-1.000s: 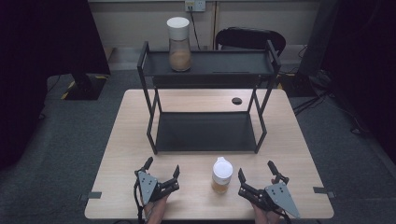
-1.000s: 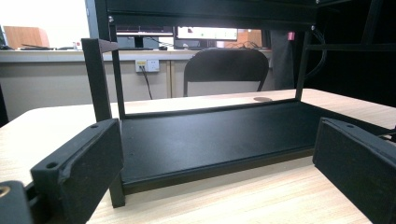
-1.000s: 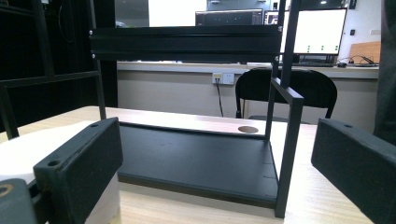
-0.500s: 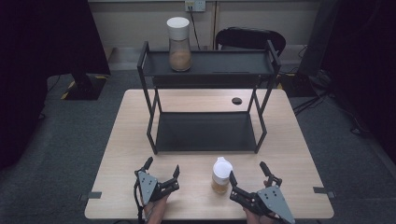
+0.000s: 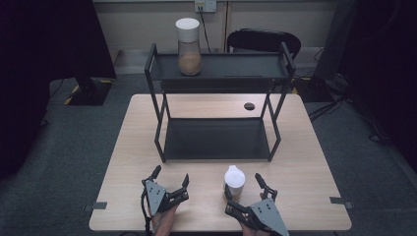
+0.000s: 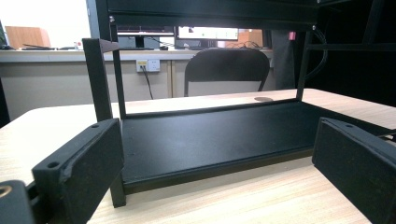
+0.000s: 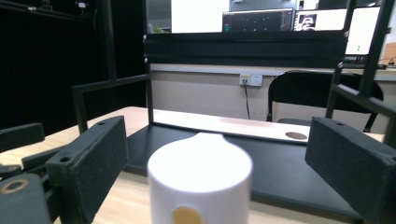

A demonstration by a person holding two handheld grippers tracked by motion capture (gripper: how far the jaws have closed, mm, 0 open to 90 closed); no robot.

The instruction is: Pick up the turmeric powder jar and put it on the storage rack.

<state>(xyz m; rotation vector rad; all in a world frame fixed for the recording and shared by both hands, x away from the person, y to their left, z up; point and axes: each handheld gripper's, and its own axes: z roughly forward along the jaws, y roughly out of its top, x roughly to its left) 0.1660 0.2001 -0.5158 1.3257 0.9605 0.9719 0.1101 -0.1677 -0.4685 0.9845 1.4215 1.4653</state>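
Straddling the white-capped jar [image 7: 200, 179] untouched, right gripper [image 5: 245, 188] fingers close in (left gripper [image 5: 170, 177] wide).

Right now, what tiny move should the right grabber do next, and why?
Probably close the right gripper gently on the white-capped jar. Its jaws have just been closing, the jar stands between them on the table, and the right gripper view shows gaps on both sides, so the pads do not yet press it.

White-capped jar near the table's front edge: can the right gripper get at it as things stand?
Probably yes: the white-capped jar stands between the right gripper's open jaws, which have just been closing, with nothing between.
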